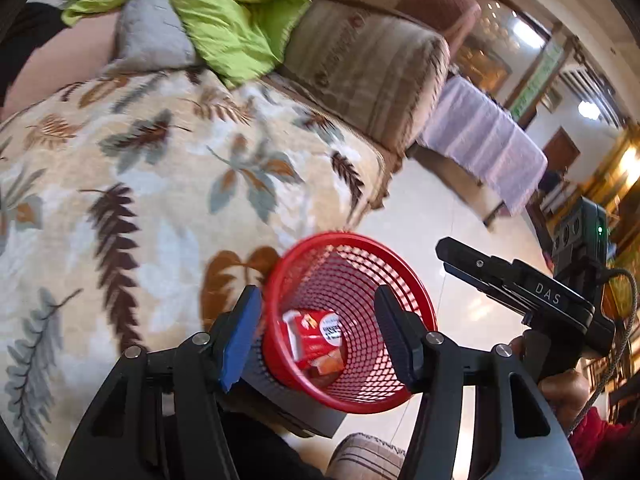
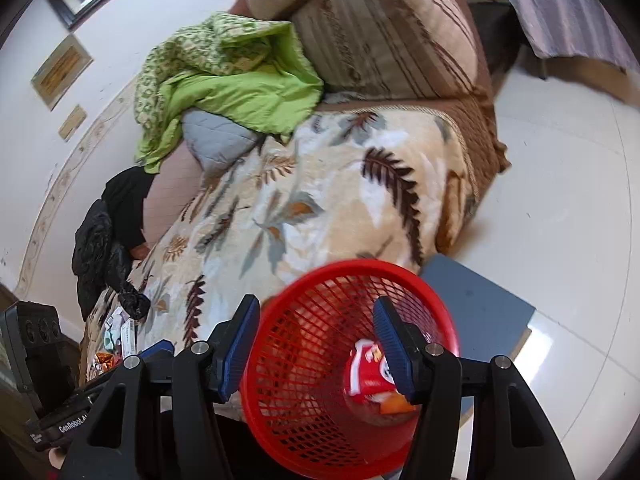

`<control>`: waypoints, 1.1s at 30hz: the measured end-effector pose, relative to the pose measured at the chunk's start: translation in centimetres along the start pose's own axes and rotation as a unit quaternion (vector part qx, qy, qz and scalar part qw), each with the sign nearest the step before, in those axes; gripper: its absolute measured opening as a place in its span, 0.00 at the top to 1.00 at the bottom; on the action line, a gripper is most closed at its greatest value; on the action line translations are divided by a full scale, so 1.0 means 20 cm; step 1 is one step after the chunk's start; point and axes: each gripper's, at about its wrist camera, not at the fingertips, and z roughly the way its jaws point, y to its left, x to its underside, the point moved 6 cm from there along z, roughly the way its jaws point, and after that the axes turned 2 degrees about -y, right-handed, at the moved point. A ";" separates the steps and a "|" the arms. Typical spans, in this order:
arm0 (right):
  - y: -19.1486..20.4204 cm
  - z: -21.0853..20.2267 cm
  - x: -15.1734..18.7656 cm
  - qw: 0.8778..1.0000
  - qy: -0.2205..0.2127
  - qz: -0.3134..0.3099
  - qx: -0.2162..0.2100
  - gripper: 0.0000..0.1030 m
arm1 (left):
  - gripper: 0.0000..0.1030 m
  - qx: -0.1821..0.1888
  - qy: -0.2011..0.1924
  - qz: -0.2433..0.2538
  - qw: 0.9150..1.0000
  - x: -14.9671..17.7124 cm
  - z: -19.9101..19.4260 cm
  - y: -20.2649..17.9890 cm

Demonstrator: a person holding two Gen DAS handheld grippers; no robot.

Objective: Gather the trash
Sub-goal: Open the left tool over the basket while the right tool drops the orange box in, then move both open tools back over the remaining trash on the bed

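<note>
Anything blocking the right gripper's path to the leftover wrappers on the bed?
Partly. The right gripper, open, hangs over the red basket; the wrappers lie off to its left on the blanket, with the left gripper's body close beside them.

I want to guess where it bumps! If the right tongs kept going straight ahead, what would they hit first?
Probably the red basket. The right tongs stand open and point into its mouth, where a red packet lies. Depth is unclear, so the mesh wall or the packet could come first.
</note>
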 end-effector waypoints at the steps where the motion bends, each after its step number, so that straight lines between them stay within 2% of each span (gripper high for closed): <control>1: 0.02 0.01 0.00 1.000 0.000 -0.004 -0.004 0.38 | 0.43 -0.004 -0.006 -0.004 1.000 0.00 -0.03 0.03; 11: 0.37 0.13 0.10 0.996 0.037 -0.062 -0.056 0.37 | 0.42 -0.059 -0.063 -0.045 0.995 -0.01 -0.40 0.36; 20: 0.73 0.20 0.18 0.986 0.055 -0.123 -0.098 0.37 | 0.42 -0.120 -0.116 -0.071 0.983 0.06 -0.79 0.63; 28: 1.11 0.27 0.32 0.967 0.085 -0.191 -0.143 0.37 | 0.42 -0.177 -0.139 -0.120 0.967 0.26 -1.09 0.94; 31: 1.25 0.34 0.40 0.959 0.106 -0.213 -0.156 0.37 | 0.42 -0.201 -0.142 -0.159 0.956 0.37 -1.17 1.12; 33: 1.33 0.38 0.46 0.953 0.117 -0.228 -0.162 0.37 | 0.42 -0.223 -0.147 -0.188 0.945 0.44 -1.24 1.24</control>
